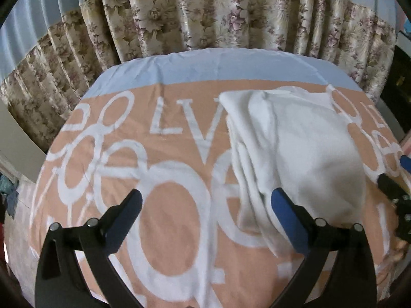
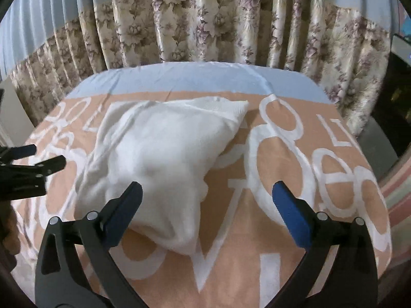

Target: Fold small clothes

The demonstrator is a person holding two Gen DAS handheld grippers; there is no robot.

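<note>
Garment [image 2: 164, 159], white, 1 item, lying loose on the peach-and-white printed cover [image 2: 257, 231] of a table, before a flowered curtain [image 2: 205, 25]. Condition: partly folded, layers overlapping along its left edge, surface rumpled. Long axis: runs from the near edge away toward the curtain, slightly slanted. Position relative to tools: between the 2 grippers, to the right of the left gripper [image 1: 205, 206] and to the left of the right gripper [image 2: 206, 197]. Left gripper: spread wide, nothing between the jaws; its right finger sits over the garment's near left edge, contact uncertain. Right gripper: spread wide, empty; its left finger sits over the near right part of the garment. Proximity: both about equally near. Judgement: a further fold looks due, probably across the long axis, taking the near end with both grippers.
</note>
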